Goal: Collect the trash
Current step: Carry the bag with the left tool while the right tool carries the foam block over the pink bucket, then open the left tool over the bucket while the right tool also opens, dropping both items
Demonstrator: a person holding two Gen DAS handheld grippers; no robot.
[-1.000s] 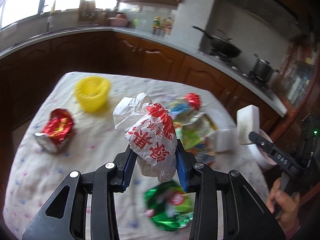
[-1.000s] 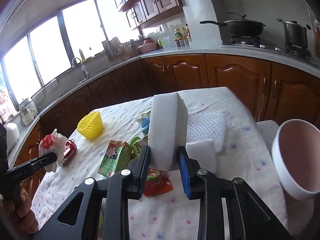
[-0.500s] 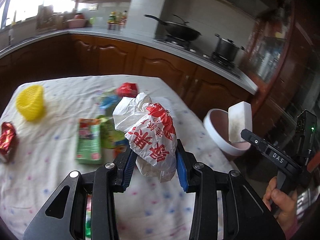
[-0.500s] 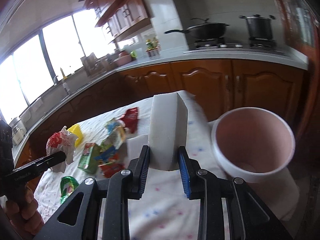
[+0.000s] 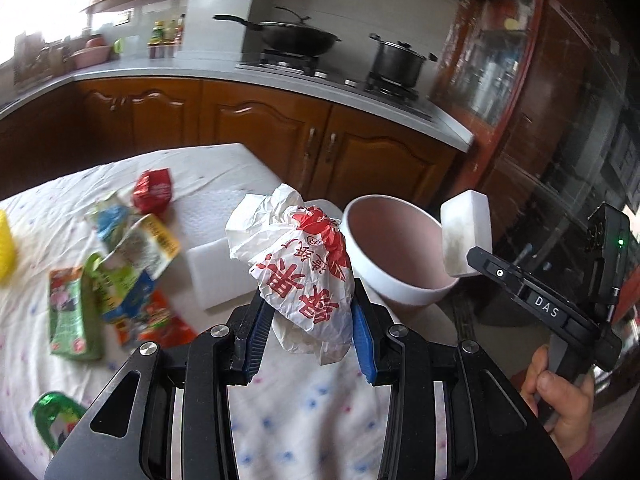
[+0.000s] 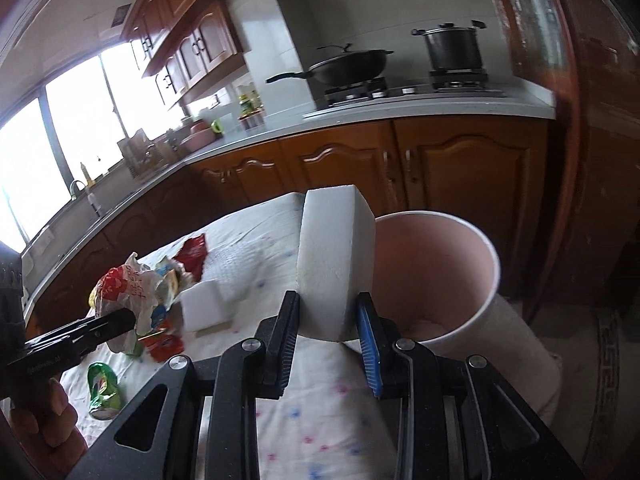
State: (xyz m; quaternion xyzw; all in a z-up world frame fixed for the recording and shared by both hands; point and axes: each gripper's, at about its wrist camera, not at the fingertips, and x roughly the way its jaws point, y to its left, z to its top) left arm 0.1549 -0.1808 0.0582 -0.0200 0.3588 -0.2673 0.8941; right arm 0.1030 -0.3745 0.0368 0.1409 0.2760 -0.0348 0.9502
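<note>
My left gripper is shut on a crumpled white bag with red print, held above the table near the pink bin. My right gripper is shut on a white foam block, held upright just left of the bin's open mouth. The right gripper and its block also show in the left wrist view, over the bin's right rim. The left gripper with the bag shows at the left of the right wrist view.
Several wrappers lie on the white spotted tablecloth, with a red packet, a green foil wrapper and another white foam block. Wooden cabinets and a stove with a wok stand behind.
Both grippers have swung right, from over the table's middle toward the pink bin at its edge, still holding the bag and the foam block. The bin now looks larger and closer.
</note>
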